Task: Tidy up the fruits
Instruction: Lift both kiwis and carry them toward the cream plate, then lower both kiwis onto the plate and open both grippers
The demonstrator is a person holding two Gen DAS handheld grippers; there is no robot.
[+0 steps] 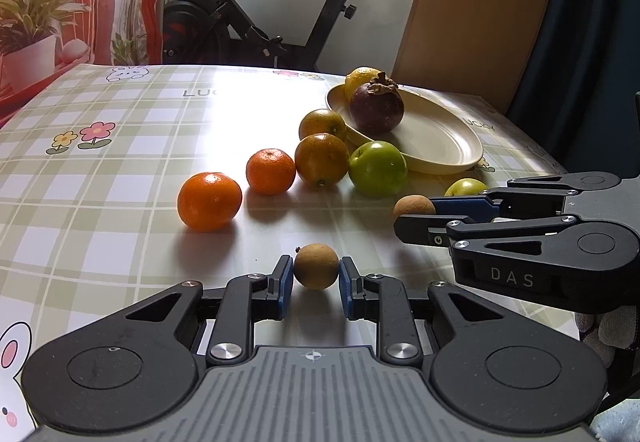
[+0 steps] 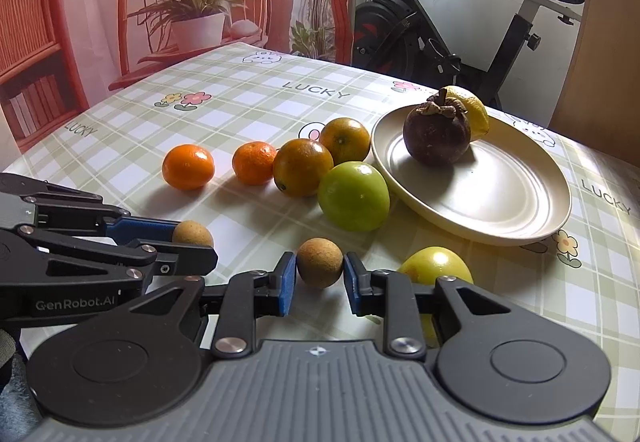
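Your left tongs point(image 1: 316, 278) pinch a small brown longan point(image 1: 316, 266) between their blue pads, just above the checked desk point(image 1: 120, 170). Your right tongs point(image 2: 319, 280) pinch a second longan point(image 2: 320, 268) the same way, low over the desk and near the plate point(image 2: 500, 218).

Count the fruit: two longans, one in each pair of tongs. Two bright orange mandarins point(image 2: 188, 167) point(image 2: 255, 163) lie in a row on the desk. Beside them sit two darker, greenish oranges point(image 2: 303, 167) point(image 2: 345, 140), the farther one close against the plate's rim. Two green apples: the big one point(image 2: 354, 196) lies just beside the plate, touching the nearer dark orange; the paler one point(image 2: 436, 266) is right behind your right tongs. One cream plate carries one mangosteen point(image 2: 436, 136) and one lemon point(image 2: 478, 112).

Hard to see: the pale apple is half covered by the right tongs' arm in the right view, and in the left view only its top point(image 1: 466, 187) shows above them. The lemon is mostly hidden behind the mangosteen in both views. From each camera the other tongs show side-on, so only part of their longan peeks past the pad. A gloved hand point(image 1: 608, 334) is cut off at the left view's right edge. Beyond the desk stand one exercise bike point(image 1: 260, 10) and a printed backdrop point(image 2: 180, 2)
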